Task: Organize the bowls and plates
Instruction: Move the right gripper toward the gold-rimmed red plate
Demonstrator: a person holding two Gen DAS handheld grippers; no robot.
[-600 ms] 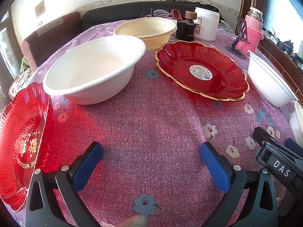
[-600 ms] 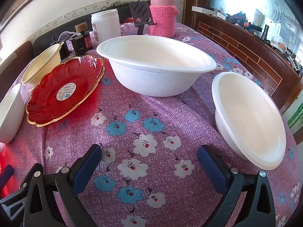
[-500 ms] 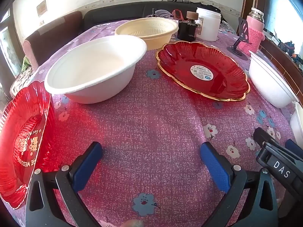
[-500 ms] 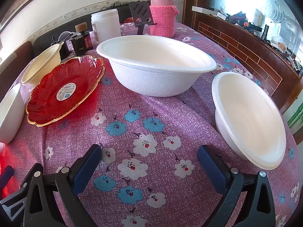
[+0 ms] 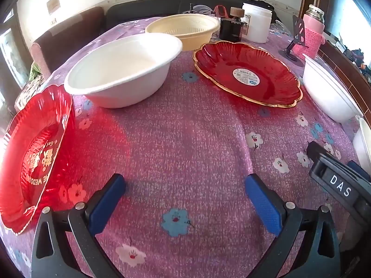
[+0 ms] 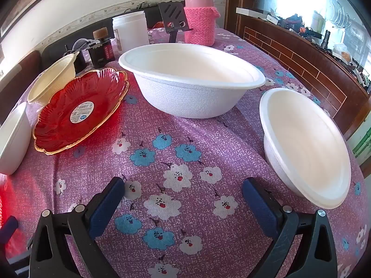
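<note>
Above the tablecloth (image 5: 185, 139), both grippers tilt down, fingers (image 5: 106, 205) wide apart, empty.

My left claw (image 5: 185, 199): wide apart, nothing between the pads, over the flowered tabletop (image 5: 185, 139). Ahead: white bowl (image 5: 123, 69), cream bowl (image 5: 183, 31) behind it, gold-rimmed red plate (image 5: 245, 71). At left edge: lettered red plate (image 5: 34, 153).

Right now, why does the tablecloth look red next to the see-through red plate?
Left wrist view: sunlight passes through the red plate and tints the tablecloth red beside it. Right wrist view: the gold-rimmed red plate casts a fainter red glow, and the window is glaring white.
</note>
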